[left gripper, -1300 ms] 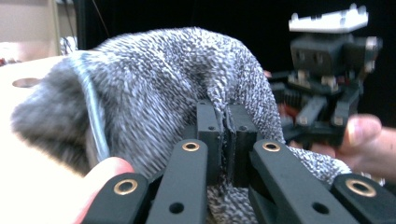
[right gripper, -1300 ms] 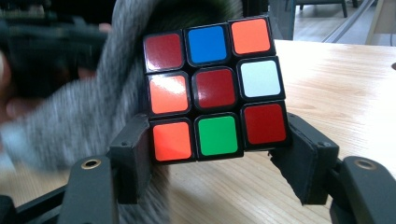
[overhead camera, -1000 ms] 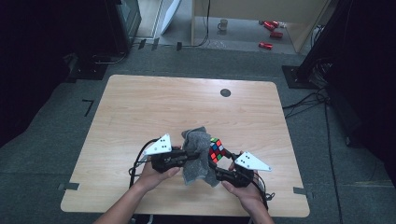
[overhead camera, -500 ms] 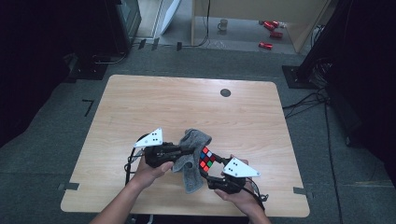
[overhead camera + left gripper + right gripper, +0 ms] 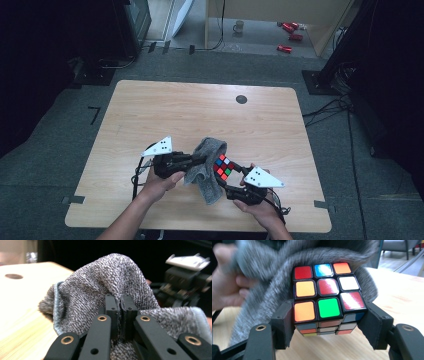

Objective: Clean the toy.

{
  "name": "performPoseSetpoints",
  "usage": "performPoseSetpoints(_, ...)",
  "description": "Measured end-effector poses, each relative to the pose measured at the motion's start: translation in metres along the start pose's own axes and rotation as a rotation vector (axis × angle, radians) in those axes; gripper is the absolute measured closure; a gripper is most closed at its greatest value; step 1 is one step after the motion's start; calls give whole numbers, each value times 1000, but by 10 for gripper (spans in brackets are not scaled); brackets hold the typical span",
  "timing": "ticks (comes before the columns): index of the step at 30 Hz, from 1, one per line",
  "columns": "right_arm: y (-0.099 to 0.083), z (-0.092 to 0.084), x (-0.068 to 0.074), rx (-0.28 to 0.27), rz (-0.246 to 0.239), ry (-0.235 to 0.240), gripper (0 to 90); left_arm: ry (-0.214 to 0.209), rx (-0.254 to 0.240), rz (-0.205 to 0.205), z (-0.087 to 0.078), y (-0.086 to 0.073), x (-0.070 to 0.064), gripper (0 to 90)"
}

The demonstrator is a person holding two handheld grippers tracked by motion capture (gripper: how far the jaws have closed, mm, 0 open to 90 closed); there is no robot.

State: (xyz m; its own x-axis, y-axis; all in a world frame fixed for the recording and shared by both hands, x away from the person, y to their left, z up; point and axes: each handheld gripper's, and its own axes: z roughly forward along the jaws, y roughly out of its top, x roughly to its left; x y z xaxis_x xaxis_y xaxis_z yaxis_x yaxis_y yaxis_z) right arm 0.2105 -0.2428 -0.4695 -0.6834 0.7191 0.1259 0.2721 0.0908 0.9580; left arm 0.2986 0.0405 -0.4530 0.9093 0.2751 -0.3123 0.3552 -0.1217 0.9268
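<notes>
While before beside cube (image 5: 223, 167), grey cloth (image 5: 206, 170) now draped over it; L gripper (image 5: 192, 161) pinching cloth, R gripper (image 5: 227, 181) clamping cube.

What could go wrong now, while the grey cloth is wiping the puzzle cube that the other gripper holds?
1. The right gripper grips only the lower part of the cube, so a firm wipe might push the cube out of the jaws.
2. The left gripper pinches just a small fold of the cloth; it may slip free.
3. The cloth hangs loose beside the cube above the table, so it could catch on the right gripper's jaws.
</notes>
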Motion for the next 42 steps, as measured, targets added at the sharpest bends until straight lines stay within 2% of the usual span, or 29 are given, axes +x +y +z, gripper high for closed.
performPoseSetpoints(3,6,-7,-9,-35,27,-21,341,36,50,-8,4,-5,4,883)
performPoseSetpoints(5,7,-8,-10,-39,36,-25,341,43,65,-6,6,-7,4,883)
performPoseSetpoints(6,8,-10,-13,-50,48,-27,342,47,91,-13,11,-12,4,884)
performPoseSetpoints(9,9,-10,-14,-56,59,-23,341,47,120,-20,17,-17,2,884)
performPoseSetpoints(12,10,-10,-13,-69,72,-11,342,18,145,-9,27,-22,-5,883)
performPoseSetpoints(14,13,-10,-11,-79,69,-1,342,-23,138,-15,32,-23,-9,883)
performPoseSetpoints(18,15,-13,-14,-98,93,6,341,-53,119,-16,30,-23,-10,882)
performPoseSetpoints(20,14,-14,-15,-97,95,-3,342,-57,87,-25,25,-20,-9,881)
performPoseSetpoints(24,13,-14,-17,-93,97,-11,342,-49,61,-48,21,-18,-5,882)
performPoseSetpoints(28,13,-13,-15,-94,98,0,341,-51,98,-21,26,-20,-8,881)
performPoseSetpoints(31,13,-12,-14,-91,89,-5,341,-32,120,3,29,-20,-12,879)
performPoseSetpoints(35,12,-13,-18,-83,95,-32,341,-4,107,1,21,-17,-7,876)
performPoseSetpoints(39,10,-13,-24,-77,107,-58,342,45,88,-3,11,-15,0,877)
performPoseSetpoints(40,9,-14,-26,-74,116,-65,341,72,82,-4,7,-14,3,878)
performPoseSetpoints(42,9,-13,-27,-74,116,-70,342,86,81,-5,5,-14,4,878)
